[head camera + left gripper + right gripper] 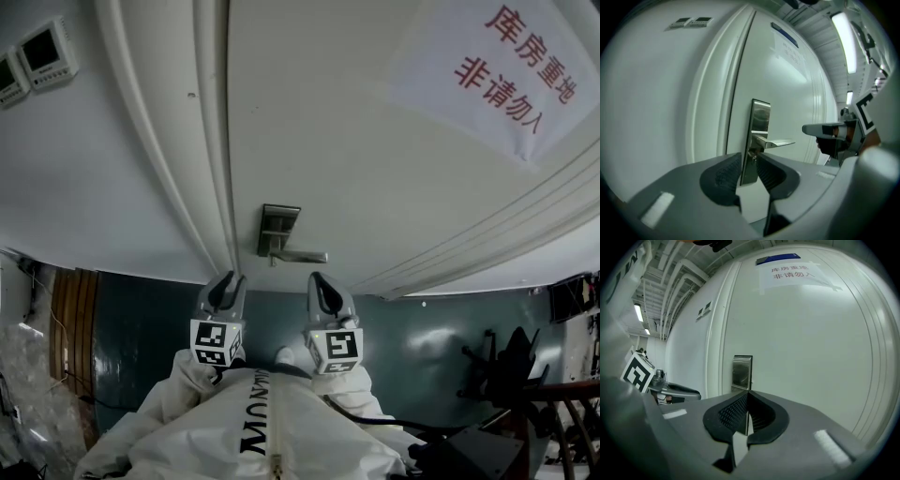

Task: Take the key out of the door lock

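A steel lock plate point(278, 230) with a lever handle point(302, 255) sits on the white door point(375, 169). In the left gripper view a small key point(753, 158) sticks out of the plate point(760, 123) just under the handle point(779, 143). My left gripper point(228, 279) hangs short of the door below the lock, and its jaws point(749, 160) stand a narrow gap apart with nothing between the pads. The key shows beyond that gap. My right gripper point(320, 279) is beside it, under the handle, with its jaws point(747, 393) shut and empty.
A paper sign point(511, 66) with red print is taped high on the door. The moulded door frame point(211, 141) runs left of the lock, and two wall control panels point(37, 52) hang further left. Dark furniture point(525, 375) stands at the lower right on the green floor.
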The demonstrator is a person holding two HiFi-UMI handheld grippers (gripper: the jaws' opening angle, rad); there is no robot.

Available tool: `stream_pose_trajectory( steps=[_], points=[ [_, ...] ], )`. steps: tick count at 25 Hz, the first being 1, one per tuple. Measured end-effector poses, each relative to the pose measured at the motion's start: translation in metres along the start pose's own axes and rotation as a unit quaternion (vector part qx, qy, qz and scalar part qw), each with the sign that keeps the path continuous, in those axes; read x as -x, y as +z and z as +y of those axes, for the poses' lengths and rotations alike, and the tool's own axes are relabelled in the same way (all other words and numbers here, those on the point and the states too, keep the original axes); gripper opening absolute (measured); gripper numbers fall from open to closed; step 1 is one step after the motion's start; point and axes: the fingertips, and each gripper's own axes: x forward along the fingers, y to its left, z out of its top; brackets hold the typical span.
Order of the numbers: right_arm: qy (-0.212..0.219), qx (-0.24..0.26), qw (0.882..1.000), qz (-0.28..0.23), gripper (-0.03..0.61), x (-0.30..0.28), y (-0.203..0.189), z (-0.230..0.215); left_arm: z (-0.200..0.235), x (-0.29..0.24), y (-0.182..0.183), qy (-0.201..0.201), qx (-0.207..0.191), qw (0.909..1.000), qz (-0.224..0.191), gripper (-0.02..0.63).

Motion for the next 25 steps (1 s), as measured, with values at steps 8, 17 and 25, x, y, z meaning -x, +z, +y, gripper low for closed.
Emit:
stream_pose_trajectory(
  steps=[8,17,25],
  points=[
    [0.007,-0.002,1.0,0.012,0.0,0.006,-0.006,-0.017,-0.012,-0.032,-0.037,-0.076,0.278,0.9568,0.039,0.255],
    [-0.02,-0.002,0.999,0.028,0.0,0.022,-0.01,-0.041,-0.026,-0.076,-0.053,-0.177,0.576,0.798,0.013,0.285],
    [-0.045,-0.001,0.998,0.032,0.0,0.031,-0.011,-0.058,-0.028,-0.099,-0.049,-0.204,0.657,0.726,-0.012,0.276]
  ],
)
